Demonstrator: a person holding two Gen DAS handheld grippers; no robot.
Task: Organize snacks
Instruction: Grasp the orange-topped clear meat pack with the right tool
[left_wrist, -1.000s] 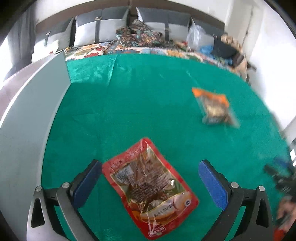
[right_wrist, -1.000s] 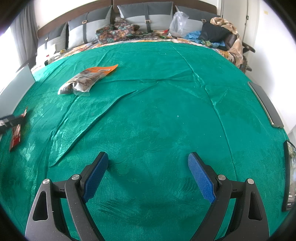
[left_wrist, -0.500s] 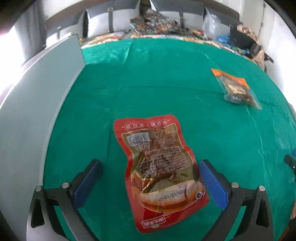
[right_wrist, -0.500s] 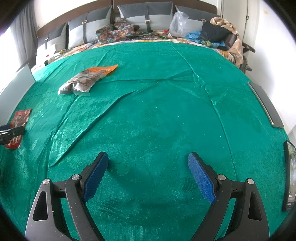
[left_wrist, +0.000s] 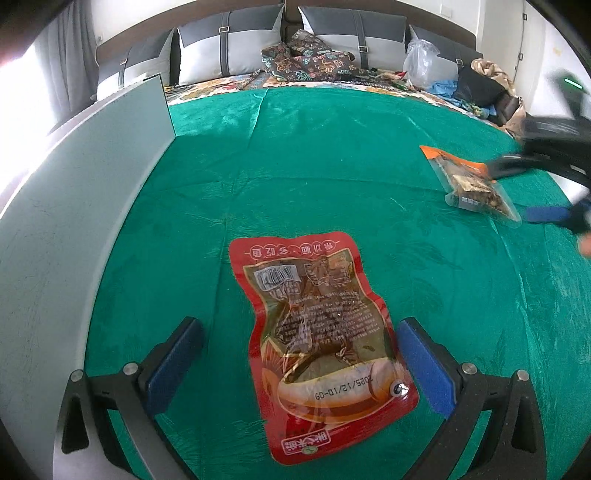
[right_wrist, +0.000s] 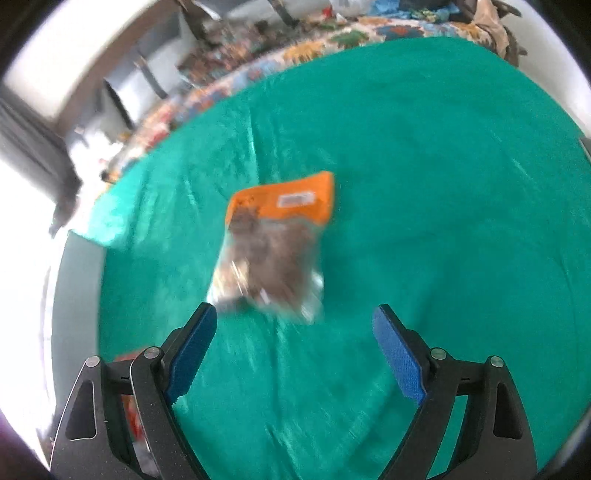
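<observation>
My left gripper (left_wrist: 299, 354) spread wide over red pouch (left_wrist: 317, 343); my right gripper (right_wrist: 293, 343) spread, empty, near orange-topped bag (right_wrist: 273, 251).

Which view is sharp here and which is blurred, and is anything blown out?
Left wrist view: sharp, print on the red snack packet is readable; window at far left blown out. Right wrist view: motion-blurred, the orange-topped snack bag is smeared; left edge overexposed.

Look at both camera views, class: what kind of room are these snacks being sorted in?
Most likely a bedroom. The green cloth seems to cover a bed, with a padded grey headboard behind it and patterned bedding heaped against that.
</observation>
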